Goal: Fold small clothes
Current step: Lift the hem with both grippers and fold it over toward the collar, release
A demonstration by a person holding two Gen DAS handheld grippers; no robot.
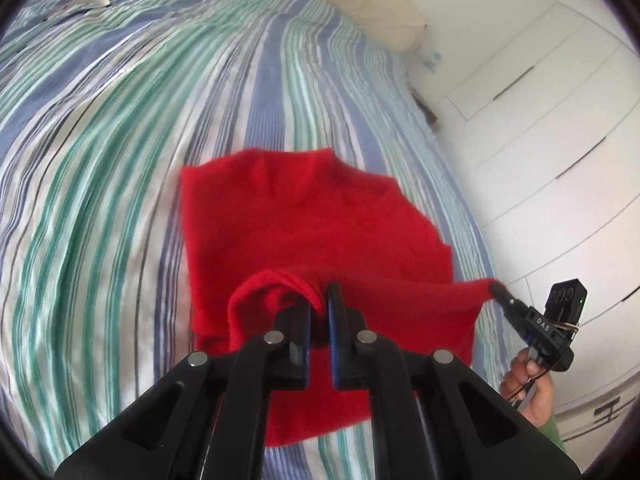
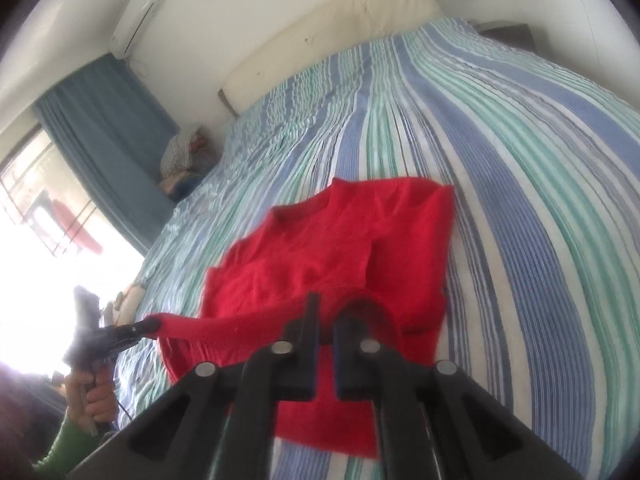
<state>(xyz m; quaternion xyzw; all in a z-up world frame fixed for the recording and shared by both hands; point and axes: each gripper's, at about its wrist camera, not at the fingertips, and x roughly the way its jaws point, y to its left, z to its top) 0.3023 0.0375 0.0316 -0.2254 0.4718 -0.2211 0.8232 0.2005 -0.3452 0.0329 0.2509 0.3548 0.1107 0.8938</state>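
Slippage worries us: both grippers, left (image 1: 319, 312) and right (image 2: 326, 320), clamp the red sweater (image 1: 320, 220) hem only by thin edges above the bed (image 1: 120, 140); one tug could free a corner and skew our fold.

A bed (image 1: 120, 140) carries everything, covered by a sheet (image 2: 520, 160) striped in blue, green and white that lies slightly wrinkled. A cream headboard (image 2: 340, 28) stands at its far end. 1 red garment (image 1: 312, 216) lies partly on the sheet near the front, its far part flat and its near edge lifted off. A small white object (image 1: 86, 2) rests on the sheet far off.
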